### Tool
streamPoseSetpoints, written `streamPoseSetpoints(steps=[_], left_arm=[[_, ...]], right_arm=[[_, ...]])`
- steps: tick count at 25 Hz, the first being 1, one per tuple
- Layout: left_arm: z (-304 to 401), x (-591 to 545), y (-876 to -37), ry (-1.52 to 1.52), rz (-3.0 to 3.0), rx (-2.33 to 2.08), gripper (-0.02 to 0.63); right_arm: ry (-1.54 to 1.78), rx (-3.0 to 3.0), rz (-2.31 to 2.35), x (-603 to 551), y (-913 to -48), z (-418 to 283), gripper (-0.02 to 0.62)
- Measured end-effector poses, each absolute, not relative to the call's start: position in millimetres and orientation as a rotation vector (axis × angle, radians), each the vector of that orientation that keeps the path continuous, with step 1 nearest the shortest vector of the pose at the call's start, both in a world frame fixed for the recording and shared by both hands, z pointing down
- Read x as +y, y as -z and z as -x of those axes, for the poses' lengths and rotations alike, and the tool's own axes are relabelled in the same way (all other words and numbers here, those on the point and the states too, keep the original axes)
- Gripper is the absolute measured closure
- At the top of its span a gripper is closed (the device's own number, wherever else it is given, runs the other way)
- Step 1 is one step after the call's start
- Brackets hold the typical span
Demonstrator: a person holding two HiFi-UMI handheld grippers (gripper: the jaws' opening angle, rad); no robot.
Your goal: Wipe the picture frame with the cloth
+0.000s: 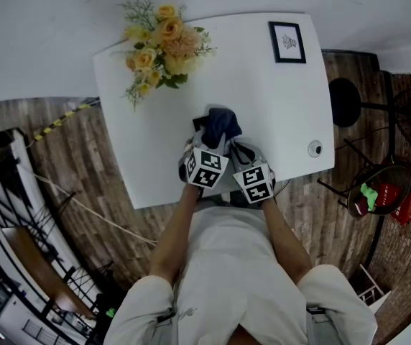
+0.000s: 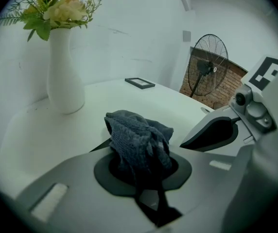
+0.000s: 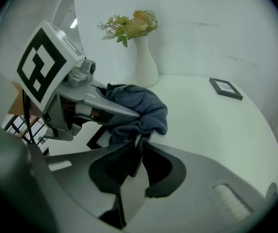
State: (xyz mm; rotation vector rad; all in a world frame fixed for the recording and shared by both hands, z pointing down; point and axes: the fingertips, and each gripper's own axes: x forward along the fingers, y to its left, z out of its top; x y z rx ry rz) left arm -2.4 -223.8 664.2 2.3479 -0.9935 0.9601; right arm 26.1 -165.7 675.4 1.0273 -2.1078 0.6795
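Observation:
A crumpled dark blue cloth (image 1: 221,123) (image 3: 141,108) is bunched between the jaws of my left gripper (image 1: 208,144) (image 2: 146,171), which is shut on it. The cloth rests over a small black picture frame (image 1: 199,124) (image 3: 96,137) near the front of the white table (image 1: 270,106). My right gripper (image 1: 236,148) (image 3: 140,147) is close beside the left one, its jaws shut on that frame's thin dark edge just under the cloth. Most of this frame is hidden. A second black picture frame (image 1: 287,42) (image 2: 140,83) (image 3: 225,88) lies flat at the table's far right.
A white vase of yellow flowers (image 1: 161,45) (image 2: 63,76) (image 3: 145,62) stands at the table's far left. A small round object (image 1: 315,148) sits near the right edge. A black stool (image 1: 345,101) and a standing fan (image 2: 208,64) are beyond the table on the right.

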Motion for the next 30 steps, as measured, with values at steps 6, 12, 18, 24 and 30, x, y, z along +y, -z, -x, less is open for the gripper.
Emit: streamPoseSetpoints(steps=[6, 12, 18, 24, 30], left_arm=[[25, -222, -664, -0.997, -2.316, -1.046, 0.522], [44, -219, -659, -1.02, -2.306, -1.084, 0.522], [66, -211, -655, -1.08, -2.293, -1.153, 0.522], [106, -202, -659, -1.12, -2.227, -1.22, 0.522], [129, -195, -645, -1.104, -2.204, -1.292, 0.522]], right_arm=[[-0.673, -2.1, -1.042, -166, -675, -26, 0.543], [-0.657, -2.092, -1.047, -166, -675, -26, 0.543], [-0.643, -2.083, -1.06, -166, -674, -25, 0.545], [-0.628, -2.077, -1.063, -166, -674, -25, 0.545], [-0.611, -2.082, -1.065, -166, -671, -25, 0.54]])
